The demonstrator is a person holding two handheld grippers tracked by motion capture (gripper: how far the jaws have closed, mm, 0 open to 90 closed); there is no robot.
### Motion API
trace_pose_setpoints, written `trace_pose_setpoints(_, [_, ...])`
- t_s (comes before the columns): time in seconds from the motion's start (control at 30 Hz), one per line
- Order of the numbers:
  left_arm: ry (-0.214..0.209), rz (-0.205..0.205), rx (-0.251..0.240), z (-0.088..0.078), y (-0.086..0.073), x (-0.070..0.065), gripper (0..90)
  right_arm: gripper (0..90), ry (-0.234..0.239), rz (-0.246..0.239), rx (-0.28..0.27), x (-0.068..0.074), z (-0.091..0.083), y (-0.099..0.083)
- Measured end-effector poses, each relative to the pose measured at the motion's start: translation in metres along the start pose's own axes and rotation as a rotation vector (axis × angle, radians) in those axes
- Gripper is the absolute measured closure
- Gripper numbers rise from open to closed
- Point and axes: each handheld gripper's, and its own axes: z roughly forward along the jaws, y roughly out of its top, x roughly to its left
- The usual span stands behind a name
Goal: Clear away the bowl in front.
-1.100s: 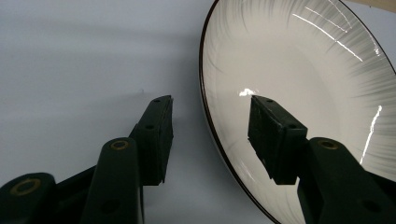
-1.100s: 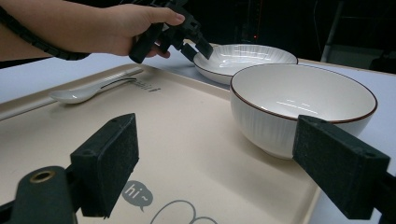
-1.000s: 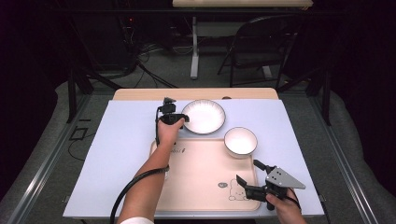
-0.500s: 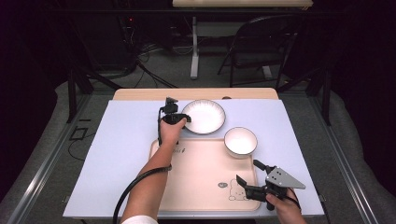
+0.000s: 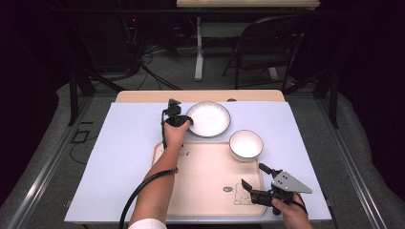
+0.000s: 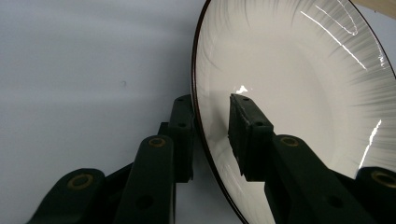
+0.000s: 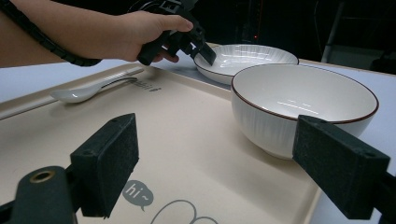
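A white ribbed plate (image 5: 208, 119) with a dark rim sits on the pale blue mat, just beyond the beige tray (image 5: 205, 176). My left gripper (image 5: 185, 122) is at the plate's left rim. In the left gripper view the rim (image 6: 198, 116) runs between the jaws, one outside and one over the plate's inside (image 6: 289, 84). The jaws have just been closing, and a thin gap still shows at the inner pad (image 6: 245, 135). My right gripper (image 5: 254, 175) stands wide open, low over the tray's near right corner. A white bowl (image 7: 303, 100) lies beyond its pads, untouched.
A white spoon (image 7: 88, 91) lies on the tray's far left part, beside the left forearm. The bowl (image 5: 246, 144) rests at the tray's far right corner. A wooden table edge (image 5: 143, 96) runs behind the mat. A chair and cables are on the floor beyond.
The left gripper's jaws have narrowed around the plate's rim. Both hands, the plate and the bowl stay where they were.
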Motion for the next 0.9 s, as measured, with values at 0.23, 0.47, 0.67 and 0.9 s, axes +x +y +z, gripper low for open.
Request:
trace_pose_setpoints(0.23, [-0.016, -0.02, -0.007, 0.0003, 0.0007, 0.0023, 73.7, 13.6, 0.0, 0.0, 0.0, 0.0001, -0.0001, 0.0])
trace_pose_setpoints(0.47, [-0.031, -0.05, -0.001, 0.0, 0.0025, 0.0043, 76.1, 13.6, 0.0, 0.0, 0.0, -0.0003, 0.0001, -0.0001])
trace_pose_setpoints(0.67, [-0.032, -0.059, -0.006, -0.0013, 0.002, 0.0044, 77.4, 13.6, 0.0, -0.001, 0.0, -0.0006, -0.0001, -0.0001])
trace_pose_setpoints(0.9, [-0.04, -0.056, -0.017, -0.0062, 0.0036, 0.0023, 79.5, 13.7, -0.001, -0.002, -0.001, -0.0009, 0.0, 0.0])
